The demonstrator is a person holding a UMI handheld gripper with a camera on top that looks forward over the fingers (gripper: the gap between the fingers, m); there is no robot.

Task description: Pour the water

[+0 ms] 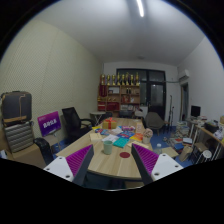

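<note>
Pale green and small, a cup-like vessel (108,147) stands on the light wooden table (118,165), just ahead of the gripper and roughly on the line between its fingers; it is too small to say for certain whether it is the cup to be filled or the one to pour from, and no other water holder can be made out. Near it lie flat coloured sheets, one teal (123,142) and one red (125,156), and further along the tabletop sits a cluster of small orange and yellow items (112,124) that cannot be told apart. The hand-held gripper (112,160) is spread wide, its two magenta pads (78,160) well apart at either side of the table's near end, and it has hold of nothing. That wide stance, held back from the green vessel, reads as an approach posture: the opening is aimed down the table so the vessel can pass between the fingers as they advance. Around the table stand dark office chairs (72,121), with a purple sign (49,124) against the left wall and shelves (120,93) by the far windows.
</note>
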